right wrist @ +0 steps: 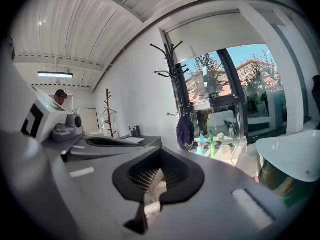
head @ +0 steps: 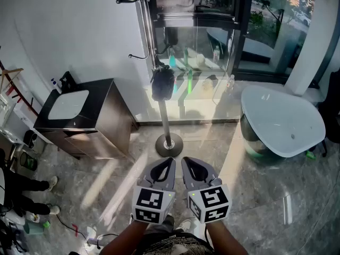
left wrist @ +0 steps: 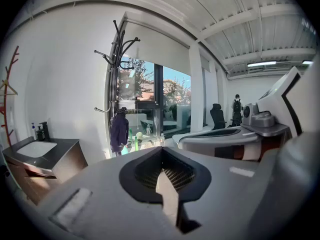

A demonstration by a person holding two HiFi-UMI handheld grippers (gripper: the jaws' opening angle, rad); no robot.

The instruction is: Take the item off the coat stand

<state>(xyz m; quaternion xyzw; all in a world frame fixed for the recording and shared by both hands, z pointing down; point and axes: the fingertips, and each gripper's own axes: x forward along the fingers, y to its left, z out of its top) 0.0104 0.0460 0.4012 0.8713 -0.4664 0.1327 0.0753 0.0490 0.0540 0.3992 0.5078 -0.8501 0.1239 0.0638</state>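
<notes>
White tub (head: 281, 122) at right, dark vanity cabinet (head: 103, 122) at left by the wall. Coat stand (head: 165, 118) upright between them, in front of the window. Left gripper (head: 170, 160) and right gripper (head: 185, 160) side by side below the stand's base, both with jaws closed together, nothing in them. Dark cap (head: 162, 84) hangs on a low hook of the stand, well apart from both grippers.

Dark vanity (head: 109, 122), white bathtub (head: 284, 118) (green bottles (head: 189, 82))

I see marble floor (head: 265, 211): coat stand (head: 169, 144) base just ahead of left gripper (head: 170, 160), cabinet (head: 101, 121) ahead-left, tub (head: 281, 121) ahead-right of right gripper (head: 185, 160).
</notes>
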